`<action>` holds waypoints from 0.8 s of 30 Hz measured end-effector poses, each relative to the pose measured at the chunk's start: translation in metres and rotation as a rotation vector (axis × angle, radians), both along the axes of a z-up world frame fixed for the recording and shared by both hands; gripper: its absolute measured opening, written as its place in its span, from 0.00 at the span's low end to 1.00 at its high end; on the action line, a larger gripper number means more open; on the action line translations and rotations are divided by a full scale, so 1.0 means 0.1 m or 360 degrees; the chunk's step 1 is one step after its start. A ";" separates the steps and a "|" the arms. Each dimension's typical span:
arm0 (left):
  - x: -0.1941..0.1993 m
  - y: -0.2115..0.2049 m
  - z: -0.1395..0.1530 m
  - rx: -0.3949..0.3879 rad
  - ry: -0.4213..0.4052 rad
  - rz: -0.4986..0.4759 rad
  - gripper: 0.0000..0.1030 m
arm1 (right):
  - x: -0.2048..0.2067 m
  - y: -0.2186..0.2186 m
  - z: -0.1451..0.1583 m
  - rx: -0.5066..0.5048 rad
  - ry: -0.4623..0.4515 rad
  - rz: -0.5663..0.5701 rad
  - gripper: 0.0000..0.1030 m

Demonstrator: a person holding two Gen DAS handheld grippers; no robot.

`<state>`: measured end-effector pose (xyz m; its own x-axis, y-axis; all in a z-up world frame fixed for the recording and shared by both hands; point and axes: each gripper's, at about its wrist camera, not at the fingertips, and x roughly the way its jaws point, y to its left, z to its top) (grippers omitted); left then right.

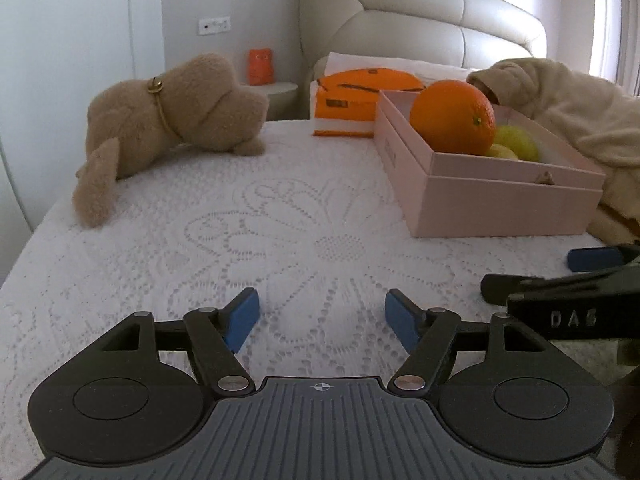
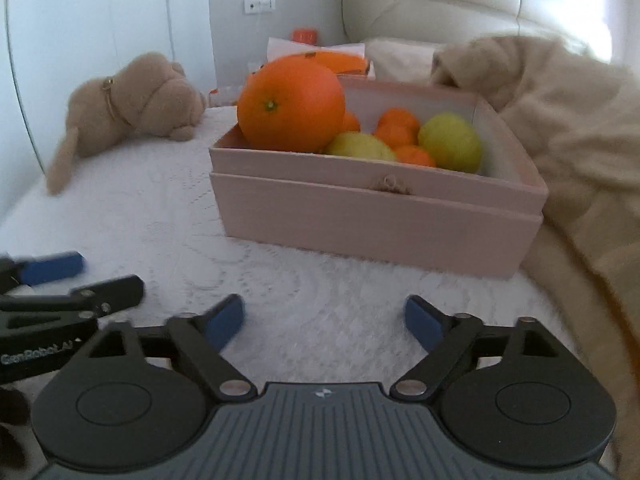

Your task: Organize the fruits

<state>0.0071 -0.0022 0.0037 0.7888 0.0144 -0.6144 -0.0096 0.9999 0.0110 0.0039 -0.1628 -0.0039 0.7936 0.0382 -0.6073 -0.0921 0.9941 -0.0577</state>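
Note:
A pink box (image 2: 376,216) stands on the white lace bedspread (image 2: 160,220) and holds the fruit. A large orange (image 2: 290,106) sits at its left end, with two yellow-green lemons (image 2: 450,142) and several small tangerines (image 2: 396,126) beside it. The box (image 1: 500,204) and the orange (image 1: 452,118) also show at the right of the left wrist view. My left gripper (image 1: 322,320) is open and empty, low over the bedspread (image 1: 240,240). My right gripper (image 2: 324,322) is open and empty, just in front of the box. No fruit lies outside the box in view.
A tan plush dog (image 1: 168,120) lies at the back left of the bed. An orange bag (image 1: 360,96) stands behind the box. A beige blanket (image 2: 580,140) is heaped to the right of the box. A padded headboard (image 1: 420,20) and a bedside table with an orange figure (image 1: 261,66) lie beyond.

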 end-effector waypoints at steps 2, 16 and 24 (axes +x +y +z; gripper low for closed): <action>-0.03 0.01 -0.01 -0.0004 -0.0002 0.0002 0.74 | 0.04 -0.05 -0.01 0.0041 0.0020 -0.0051 0.96; 0.03 0.02 -0.01 0.0000 0.0002 0.0021 0.76 | -0.06 -0.05 -0.09 0.0029 -0.0079 -0.0063 1.00; 0.04 0.01 -0.01 0.0005 0.0002 0.0019 0.76 | -0.07 -0.06 -0.09 0.0035 -0.0079 -0.0062 1.00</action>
